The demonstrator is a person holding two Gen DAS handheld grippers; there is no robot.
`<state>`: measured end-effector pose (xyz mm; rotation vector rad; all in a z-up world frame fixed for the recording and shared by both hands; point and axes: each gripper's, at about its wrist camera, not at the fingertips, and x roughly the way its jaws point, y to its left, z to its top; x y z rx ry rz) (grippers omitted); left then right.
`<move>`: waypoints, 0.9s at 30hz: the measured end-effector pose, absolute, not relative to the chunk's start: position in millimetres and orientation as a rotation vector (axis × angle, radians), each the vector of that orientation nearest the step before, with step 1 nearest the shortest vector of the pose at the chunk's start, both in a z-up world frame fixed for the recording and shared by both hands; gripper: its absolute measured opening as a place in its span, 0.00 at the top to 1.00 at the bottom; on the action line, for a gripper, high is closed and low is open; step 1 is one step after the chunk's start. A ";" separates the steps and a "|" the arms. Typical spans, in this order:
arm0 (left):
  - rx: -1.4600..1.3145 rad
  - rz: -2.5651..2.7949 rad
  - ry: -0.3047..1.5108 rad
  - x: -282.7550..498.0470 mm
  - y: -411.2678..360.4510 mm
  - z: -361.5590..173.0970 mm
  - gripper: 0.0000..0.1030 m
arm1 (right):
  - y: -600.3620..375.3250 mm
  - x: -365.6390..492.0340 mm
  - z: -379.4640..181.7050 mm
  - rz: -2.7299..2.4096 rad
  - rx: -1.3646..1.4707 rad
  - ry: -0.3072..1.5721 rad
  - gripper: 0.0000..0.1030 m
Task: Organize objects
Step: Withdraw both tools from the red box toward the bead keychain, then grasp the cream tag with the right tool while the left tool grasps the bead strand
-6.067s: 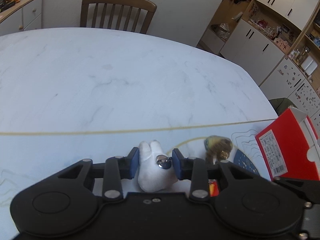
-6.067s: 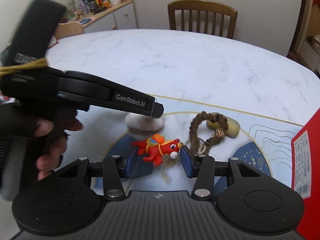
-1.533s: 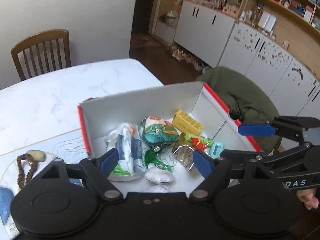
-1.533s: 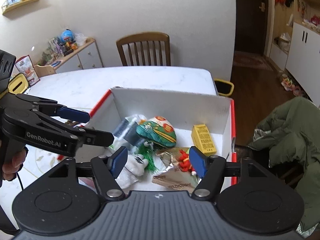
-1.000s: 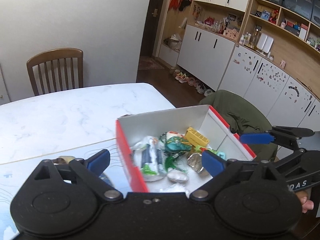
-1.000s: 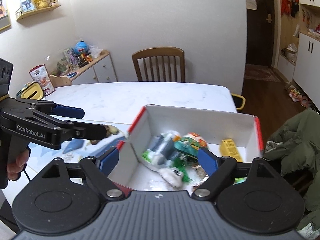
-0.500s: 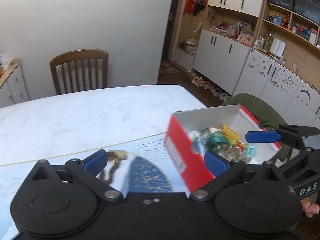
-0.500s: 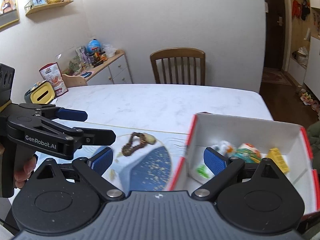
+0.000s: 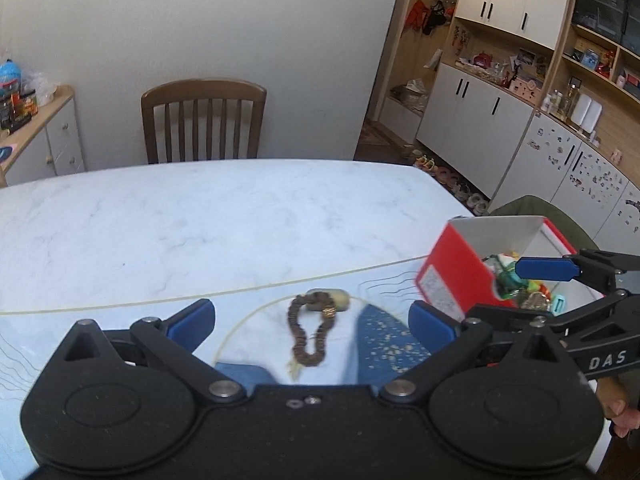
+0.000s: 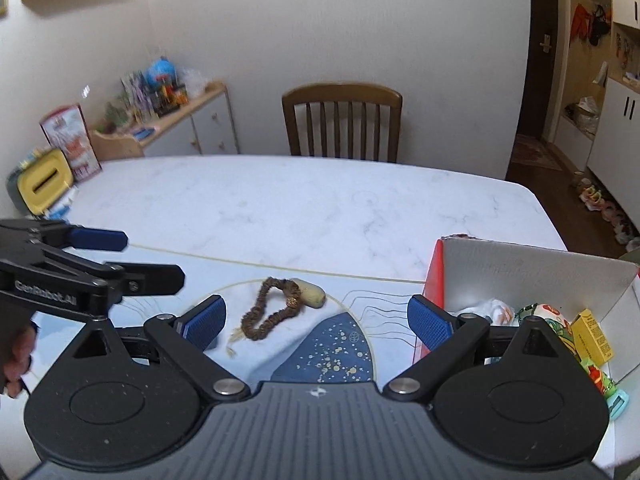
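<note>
Both grippers hang above the marbled desk (image 9: 200, 216) with nothing between their blue pads. The left gripper (image 9: 310, 322) has its jaws spread wide, and a brown beaded bracelet (image 9: 309, 330) lies on the patterned mat (image 9: 384, 340) in the gap between them, seen at about 12 o'clock from the camera. The bracelet is a closed loop with a small gold bead and a pale tassel at its near end; its far end touches a pale oval stone (image 9: 332, 298). The right gripper (image 10: 316, 320) is likewise spread wide and empty. In its view the same bracelet (image 10: 268, 312) sits at about 11 o'clock, between the two pads but nearer the left one, with the stone (image 10: 310, 293) at its far end.

The red box (image 10: 536, 276) with white inner walls stands at 3 o'clock on the desk's right edge, apart from the bracelet. Inside it lie a yellow carton (image 10: 592, 340), a green and orange pouch (image 10: 554, 322) and other small bits, partly hidden by the right gripper's arm. In the left wrist view the right gripper's blue pad (image 9: 546, 270) crosses in front of the box (image 9: 460, 276).

A wooden chair (image 9: 204, 120) stands at 12 o'clock beyond the desk. A hand (image 10: 16, 356) grips the left tool's handle at 9 o'clock in the right wrist view.
</note>
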<state>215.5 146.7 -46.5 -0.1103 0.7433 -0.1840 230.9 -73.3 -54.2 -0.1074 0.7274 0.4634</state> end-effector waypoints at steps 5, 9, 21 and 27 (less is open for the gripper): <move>-0.097 -0.167 0.744 224.0 158.3 -62.0 0.00 | -52.7 247.0 -68.1 0.453 -0.183 0.757 0.05; -0.096 -0.166 0.770 234.0 163.0 -75.7 0.00 | -41.8 264.5 -79.3 0.446 -0.226 0.794 0.05; -0.111 -0.175 0.842 274.2 171.8 -120.4 0.01 | -22.1 317.7 -113.8 0.448 -0.332 0.896 0.07; -0.075 -0.193 0.882 292.9 168.4 -142.2 0.11 | -16.5 338.1 -132.4 0.446 -0.354 0.929 0.09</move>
